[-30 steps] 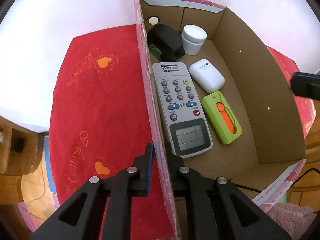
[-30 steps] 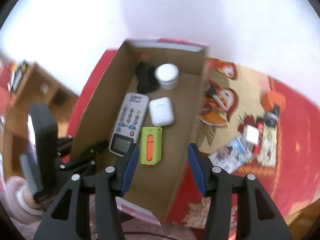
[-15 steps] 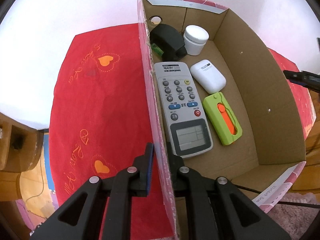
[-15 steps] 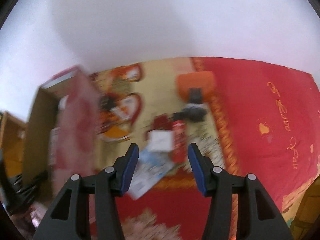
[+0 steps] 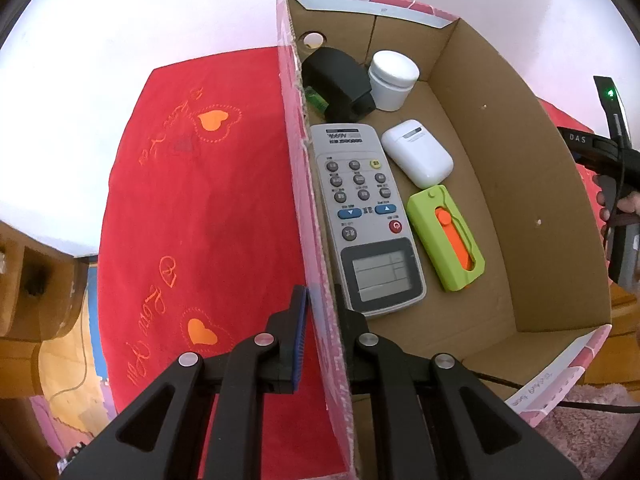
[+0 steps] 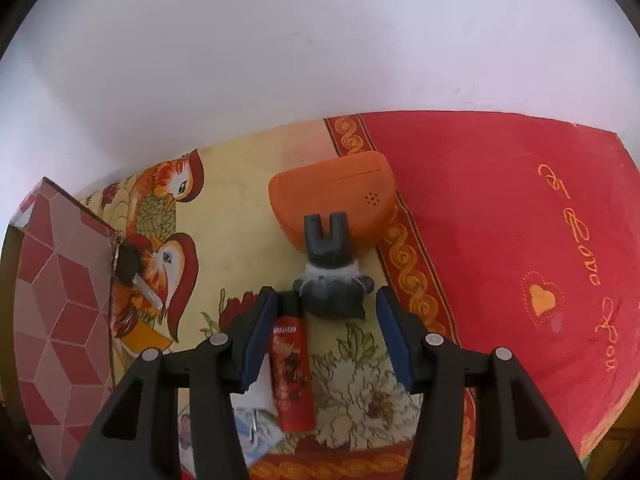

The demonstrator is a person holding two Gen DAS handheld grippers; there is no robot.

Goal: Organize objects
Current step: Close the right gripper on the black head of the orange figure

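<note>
The left gripper (image 5: 320,312) pinches the side wall of the cardboard box (image 5: 500,152), one finger outside and one inside. If this grip slips or the hand pulls, the box may tip or slide on the red cloth (image 5: 208,208). The things lying in it, the remote control (image 5: 366,216), the white case (image 5: 418,152), the green holder (image 5: 446,238), the white jar (image 5: 393,79) and the black object (image 5: 338,78), would then shift.

The right gripper (image 6: 324,334) is over the patterned cloth outside the box, with its fingers spread and nothing pressed between them. Between them lie the red tube (image 6: 291,372) and, just beyond it, the dark grey figure (image 6: 330,276), which touches the orange case (image 6: 332,192). Closing here may catch both things at once, or push the figure against the case. The key (image 6: 134,270) beside the box wall is well apart.
</note>
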